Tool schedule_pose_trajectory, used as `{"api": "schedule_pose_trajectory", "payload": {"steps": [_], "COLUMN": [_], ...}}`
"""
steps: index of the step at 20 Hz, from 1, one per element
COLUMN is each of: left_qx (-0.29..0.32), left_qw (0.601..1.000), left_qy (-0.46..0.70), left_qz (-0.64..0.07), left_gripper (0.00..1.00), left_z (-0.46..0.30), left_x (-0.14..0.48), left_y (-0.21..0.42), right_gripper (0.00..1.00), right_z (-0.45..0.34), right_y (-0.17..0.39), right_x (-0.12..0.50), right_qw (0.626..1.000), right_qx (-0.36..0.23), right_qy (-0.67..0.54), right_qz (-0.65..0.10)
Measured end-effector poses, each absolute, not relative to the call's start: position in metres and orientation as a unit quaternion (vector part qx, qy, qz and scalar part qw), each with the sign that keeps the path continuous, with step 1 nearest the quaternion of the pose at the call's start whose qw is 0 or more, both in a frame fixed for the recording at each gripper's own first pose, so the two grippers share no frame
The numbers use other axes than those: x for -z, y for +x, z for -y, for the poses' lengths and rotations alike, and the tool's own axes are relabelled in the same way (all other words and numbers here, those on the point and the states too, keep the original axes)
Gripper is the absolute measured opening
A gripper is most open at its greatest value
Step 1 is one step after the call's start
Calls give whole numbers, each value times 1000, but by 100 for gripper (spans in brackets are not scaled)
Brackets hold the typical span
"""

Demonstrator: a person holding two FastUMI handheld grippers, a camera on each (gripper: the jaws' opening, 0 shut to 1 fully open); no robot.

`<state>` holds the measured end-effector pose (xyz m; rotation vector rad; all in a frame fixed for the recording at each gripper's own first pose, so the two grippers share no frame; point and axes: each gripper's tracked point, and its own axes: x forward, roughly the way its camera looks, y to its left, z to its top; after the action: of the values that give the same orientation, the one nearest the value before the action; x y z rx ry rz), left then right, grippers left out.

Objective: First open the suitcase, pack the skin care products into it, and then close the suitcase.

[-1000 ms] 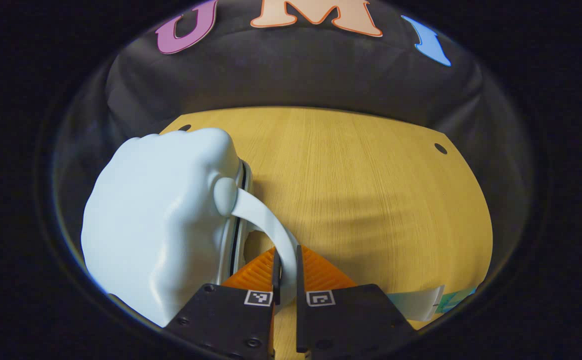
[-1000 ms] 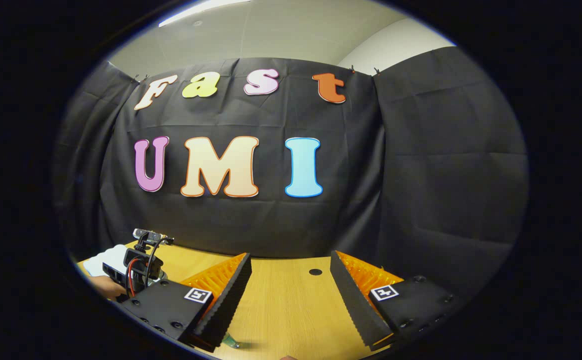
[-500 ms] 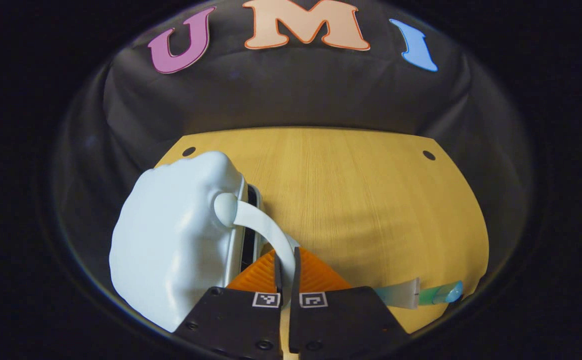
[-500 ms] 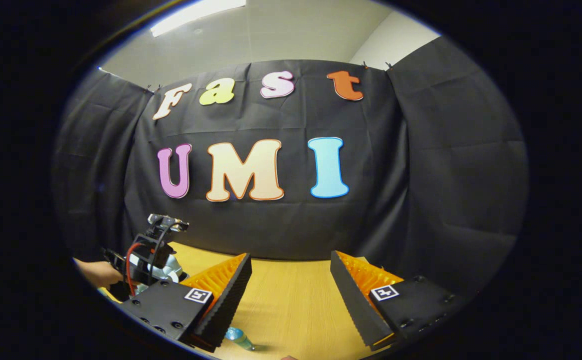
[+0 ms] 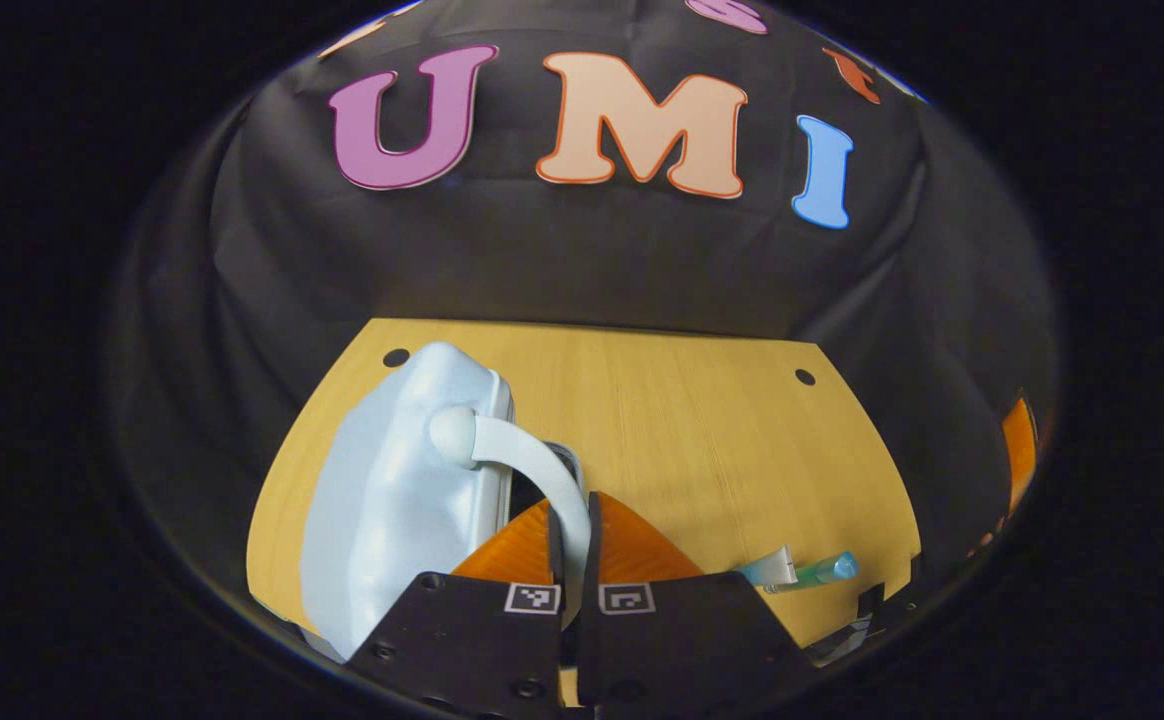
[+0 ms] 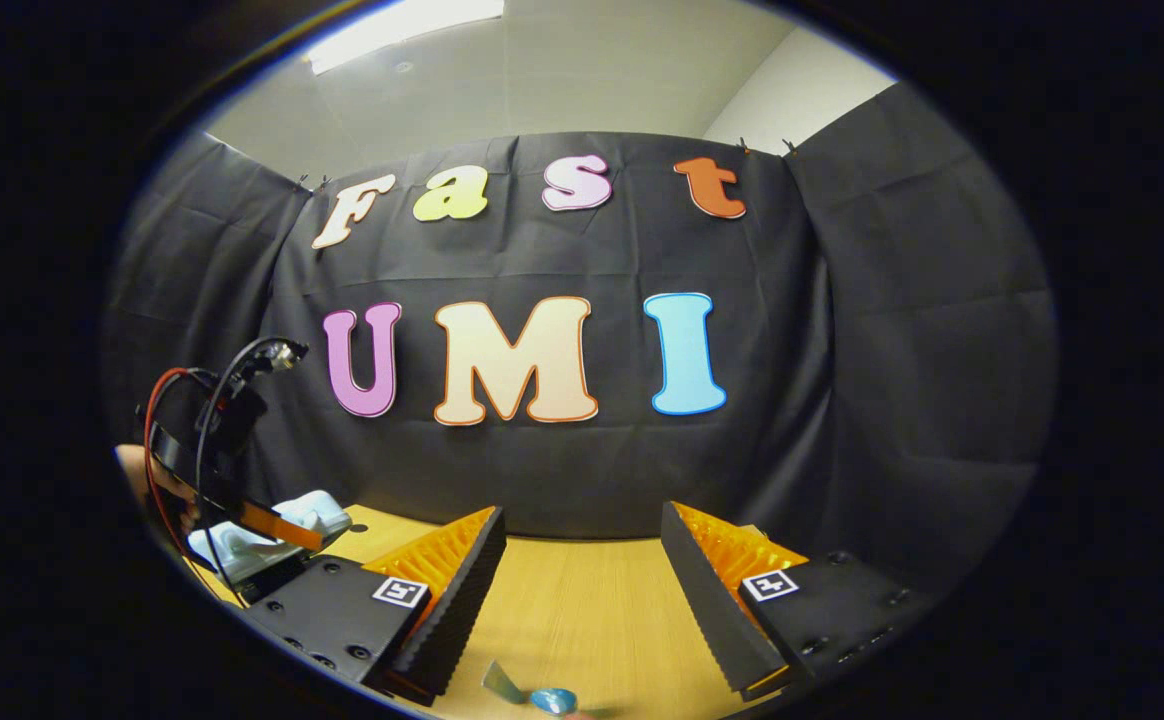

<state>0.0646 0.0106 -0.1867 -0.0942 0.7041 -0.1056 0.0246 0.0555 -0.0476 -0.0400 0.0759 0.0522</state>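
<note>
A pale blue hard-shell suitcase (image 5: pixel 392 500) lies at the left of the wooden table (image 5: pixel 702 440). Its lid is raised a little, and a dark gap runs along the seam. My left gripper (image 5: pixel 572 545) is shut on the suitcase's curved white handle (image 5: pixel 532 470). A skin care tube (image 5: pixel 792 572) with a blue-green cap lies near the table's front right. In the right gripper view, my right gripper (image 6: pixel 582 590) hangs open above the table (image 6: pixel 582 610) with nothing between its fingers. The suitcase (image 6: pixel 272 530) and the left gripper's body (image 6: pixel 212 440) are far to its left, and the tube (image 6: pixel 532 695) is just below.
Black cloth walls close off the back and sides of the table. Two small round holes mark its far corners (image 5: pixel 397 357) (image 5: pixel 804 377). A hand (image 6: pixel 137 465) holds the left gripper at the left edge of the right gripper view.
My left gripper has risen and drawn back with the handle, tilting the suitcase lid up and widening the seam gap. The right gripper stays open and has barely shifted.
</note>
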Motion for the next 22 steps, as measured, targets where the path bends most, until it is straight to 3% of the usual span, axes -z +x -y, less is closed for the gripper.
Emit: {"api": "schedule_pose_trajectory", "payload": {"steps": [6,9,22], "left_qx": [61,57,-41], "left_qw": [944,946,953], "left_qy": [-64,-69,-33], "left_qz": [-319,-312,-298], "left_gripper": [0,0,0], "left_z": [-59,-92,-277], "left_x": [154,146,157], "left_y": [67,72,75], "right_gripper": [100,96,98], "right_z": [-97,-118,-192], "right_y": [35,37,35], "right_x": [49,45,54], "right_qw": [999,999,999], "right_qx": [-13,-9,1], "right_qy": [-20,-29,-39], "right_qz": [-38,-30,-29]}}
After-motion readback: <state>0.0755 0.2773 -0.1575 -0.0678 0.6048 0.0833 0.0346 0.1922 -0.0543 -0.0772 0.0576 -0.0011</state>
